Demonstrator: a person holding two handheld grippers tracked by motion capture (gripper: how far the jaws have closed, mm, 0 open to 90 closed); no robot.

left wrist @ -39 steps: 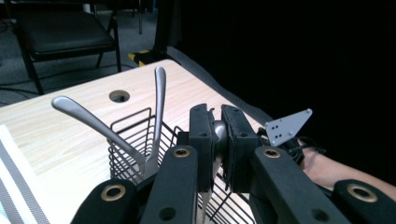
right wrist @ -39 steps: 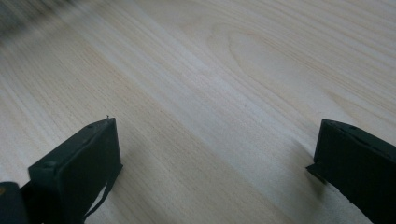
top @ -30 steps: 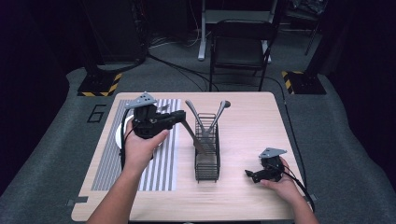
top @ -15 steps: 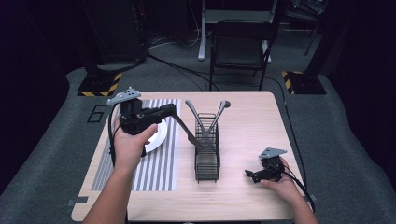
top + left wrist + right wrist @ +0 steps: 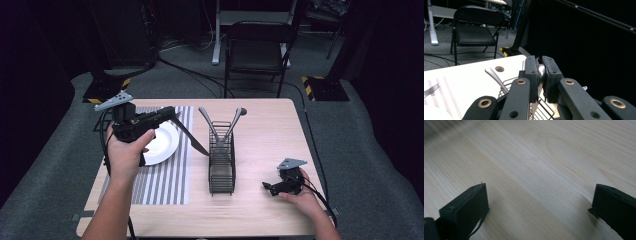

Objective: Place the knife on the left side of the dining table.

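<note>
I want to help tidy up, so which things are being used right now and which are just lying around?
In use: left claw, shut on a silver piece of cutlery; wire rack with two more handles sticking up.

Lying about: white plate; striped mat; fork on the mat; right claw, open and idle; chair.

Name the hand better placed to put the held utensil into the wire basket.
Left. The left gripper is clamped on a silver utensil near the wire basket. The right gripper rests open on the table, holding nothing.

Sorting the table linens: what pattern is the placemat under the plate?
Grey and white stripes on the placemat, clearest in the high view.
</note>
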